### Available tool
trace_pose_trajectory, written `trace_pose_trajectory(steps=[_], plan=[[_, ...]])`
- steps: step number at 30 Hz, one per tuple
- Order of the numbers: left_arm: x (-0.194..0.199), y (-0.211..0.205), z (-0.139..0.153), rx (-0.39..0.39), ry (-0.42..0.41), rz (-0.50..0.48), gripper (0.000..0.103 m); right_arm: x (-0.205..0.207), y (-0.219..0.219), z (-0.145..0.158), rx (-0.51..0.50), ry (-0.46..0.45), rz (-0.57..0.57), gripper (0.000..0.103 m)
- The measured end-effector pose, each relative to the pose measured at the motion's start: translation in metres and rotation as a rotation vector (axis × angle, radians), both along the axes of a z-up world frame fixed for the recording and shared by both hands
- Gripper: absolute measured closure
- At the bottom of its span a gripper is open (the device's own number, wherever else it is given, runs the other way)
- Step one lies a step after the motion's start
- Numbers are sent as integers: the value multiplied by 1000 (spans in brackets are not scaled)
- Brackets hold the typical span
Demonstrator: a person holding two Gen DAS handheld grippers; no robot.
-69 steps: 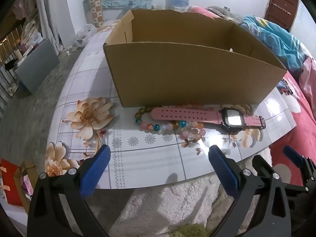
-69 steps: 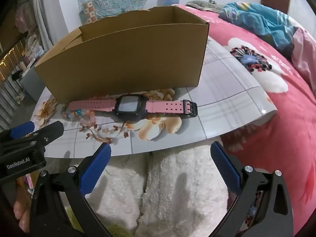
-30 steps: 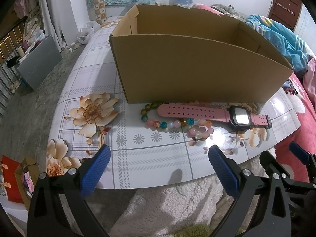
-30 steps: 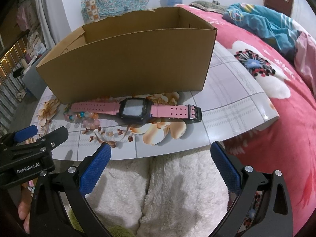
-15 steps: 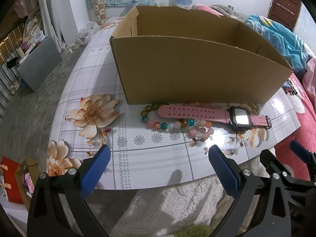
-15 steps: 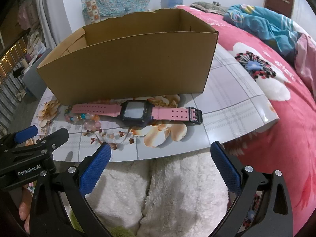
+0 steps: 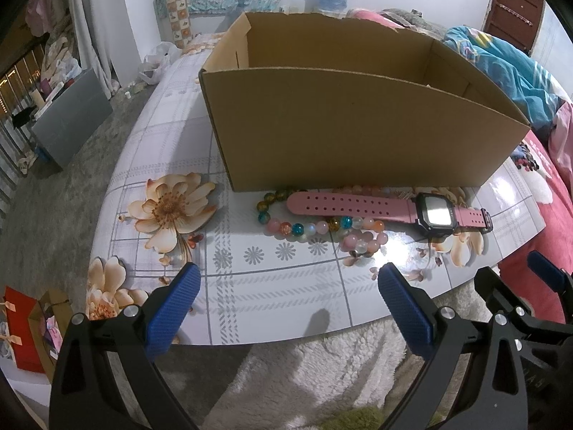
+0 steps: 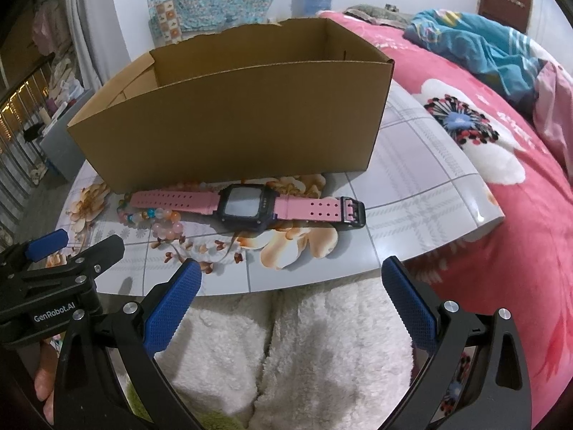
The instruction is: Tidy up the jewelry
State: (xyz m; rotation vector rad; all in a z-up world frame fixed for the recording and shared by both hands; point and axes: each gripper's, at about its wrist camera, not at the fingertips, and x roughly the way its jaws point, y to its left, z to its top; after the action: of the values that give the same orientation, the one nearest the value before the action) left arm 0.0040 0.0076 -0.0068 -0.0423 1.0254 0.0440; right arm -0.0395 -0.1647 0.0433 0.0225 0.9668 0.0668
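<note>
A pink-strapped watch (image 7: 386,208) (image 8: 247,208) with a black square face lies flat on the table just in front of an open cardboard box (image 7: 343,132) (image 8: 236,122). A bracelet of coloured beads (image 7: 304,227) (image 8: 150,216) lies partly under the watch strap's left end. My left gripper (image 7: 286,283) hangs open over the table's near edge, short of the beads, with nothing between its fingers. My right gripper (image 8: 290,279) is open and holds nothing, hovering at the table edge in front of the watch. Most of the box's floor is hidden by its near wall.
The floral tabletop (image 7: 250,279) ends close in front of me, above white fluffy fabric (image 8: 286,340). A red flowered bedspread (image 8: 501,179) lies to the right. A grey cabinet (image 7: 71,118) and a red gift bag (image 7: 21,326) stand on the floor at left.
Both grippers have risen and edged slightly toward the table, so more of the box's inside shows. Watch and beads have not moved.
</note>
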Motion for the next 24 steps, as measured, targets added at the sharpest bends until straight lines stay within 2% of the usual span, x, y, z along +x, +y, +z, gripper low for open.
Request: trace_pose_trajectory(steps=[4, 9, 12, 14, 18, 22, 24], plan=[[0, 0, 0, 5, -4, -25, 6, -1, -3, 1, -1, -6, -8, 7], [-5, -1, 2, 14, -33, -102, 6, -2, -9, 0, 32, -14, -14, 7], [-10, 4, 3, -26, -67, -155, 6, -3, -10, 1, 54, -25, -1, 7], [-12, 9, 4, -81, -93, -186, 6, -4, -10, 3, 74, -44, 15, 7], [-14, 34, 6, -279, -148, -223, 6, -2, -3, 8, 121, -76, 71, 7], [-11, 55, 6, -372, -169, -219, 6, 4, 11, 8, 173, -78, 141, 14], [-9, 60, 6, -394, -175, -223, 6, 7, 21, 7, 193, -69, 179, 21]])
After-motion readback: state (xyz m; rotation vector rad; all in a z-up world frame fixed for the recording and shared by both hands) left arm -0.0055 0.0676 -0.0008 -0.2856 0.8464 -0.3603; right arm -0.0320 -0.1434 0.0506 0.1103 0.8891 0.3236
